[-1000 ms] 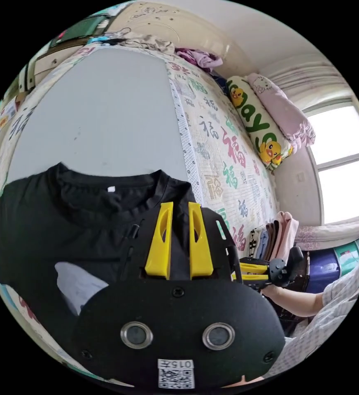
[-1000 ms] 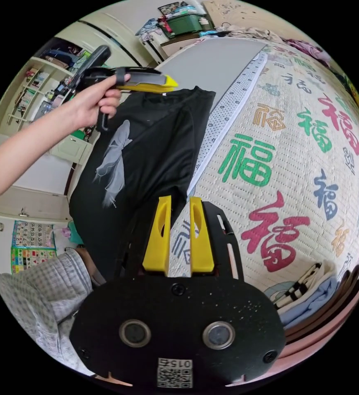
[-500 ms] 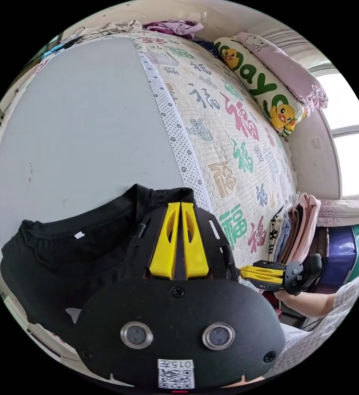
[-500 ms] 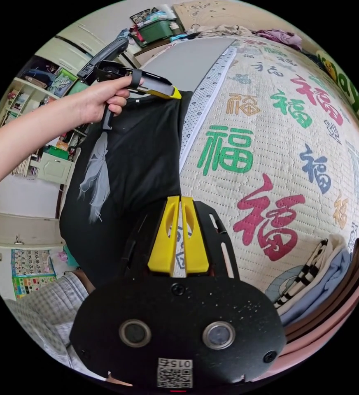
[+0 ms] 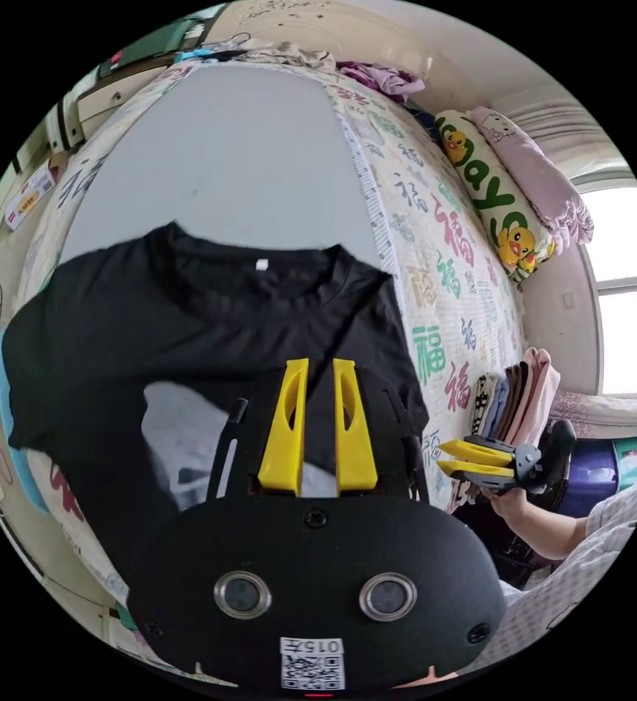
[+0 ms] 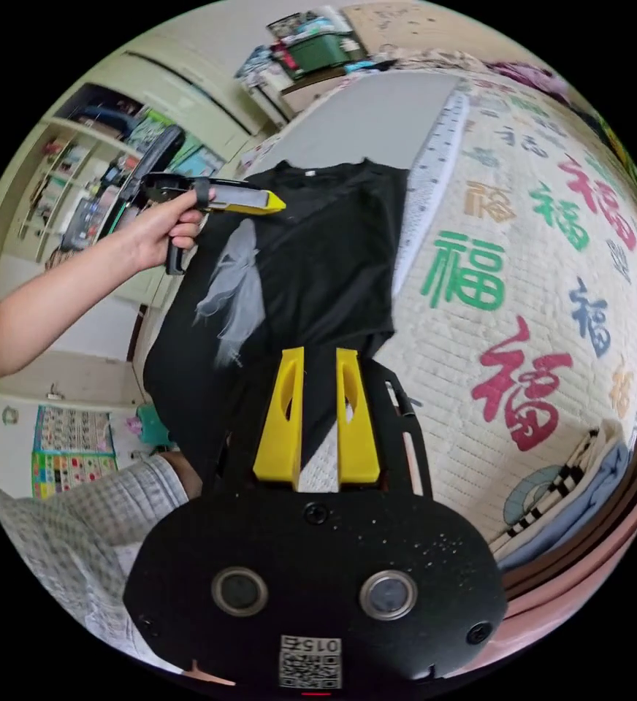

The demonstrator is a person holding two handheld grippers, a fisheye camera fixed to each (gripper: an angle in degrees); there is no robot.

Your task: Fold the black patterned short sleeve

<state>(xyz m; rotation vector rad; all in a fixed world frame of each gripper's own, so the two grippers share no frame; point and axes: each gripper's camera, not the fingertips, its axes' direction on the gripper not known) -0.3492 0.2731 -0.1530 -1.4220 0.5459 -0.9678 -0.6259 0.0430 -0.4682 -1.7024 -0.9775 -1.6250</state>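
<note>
Both my tongs hang with jaws parted, gripping nothing: the left gripper (image 5: 318,372) low in the middle of its view over one black shirt (image 5: 187,328), the right gripper (image 6: 317,365) over the shirt's lower edge. I count one bed (image 6: 552,292) and one stack of folded clothes (image 6: 574,504) at lower right. The shirt lies spread, collar toward the top.
</note>
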